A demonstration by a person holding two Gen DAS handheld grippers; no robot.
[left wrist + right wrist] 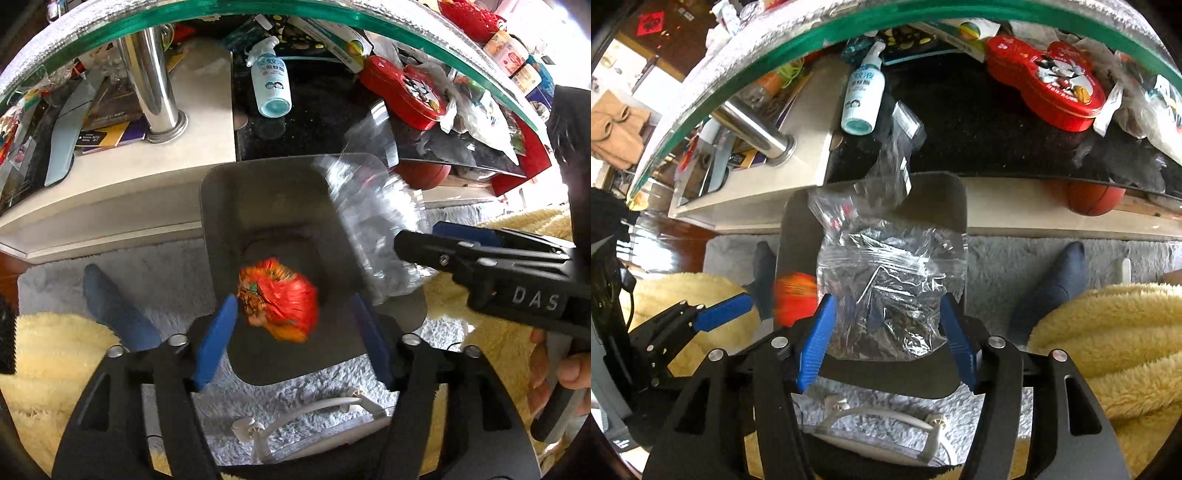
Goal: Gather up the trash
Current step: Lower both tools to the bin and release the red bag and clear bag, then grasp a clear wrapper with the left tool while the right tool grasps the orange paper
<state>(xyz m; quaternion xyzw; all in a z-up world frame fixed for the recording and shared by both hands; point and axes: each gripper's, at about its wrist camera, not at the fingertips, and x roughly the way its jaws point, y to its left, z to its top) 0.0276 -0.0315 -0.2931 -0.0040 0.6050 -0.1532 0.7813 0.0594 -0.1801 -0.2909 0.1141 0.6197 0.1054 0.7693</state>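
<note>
Blue fingers [218,339] of both grippers point steeply down, spread apart over the bin [221,206]

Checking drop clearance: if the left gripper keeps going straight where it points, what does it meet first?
Likely the orange crumpled wrapper, loose between the open left gripper fingers above the grey trash bin; past it, the bin's inside. Depth is unclear.

A grey bin [221,206] stands open straight ahead of both tongs, its mouth unobstructed from above; a clear plastic bag [886,288] and an orange wrapper [280,299] occupy the opening; beyond the bin a glass tabletop [110,22] overhangs a cluttered lower shelf [207,122], limiting room there.
</note>
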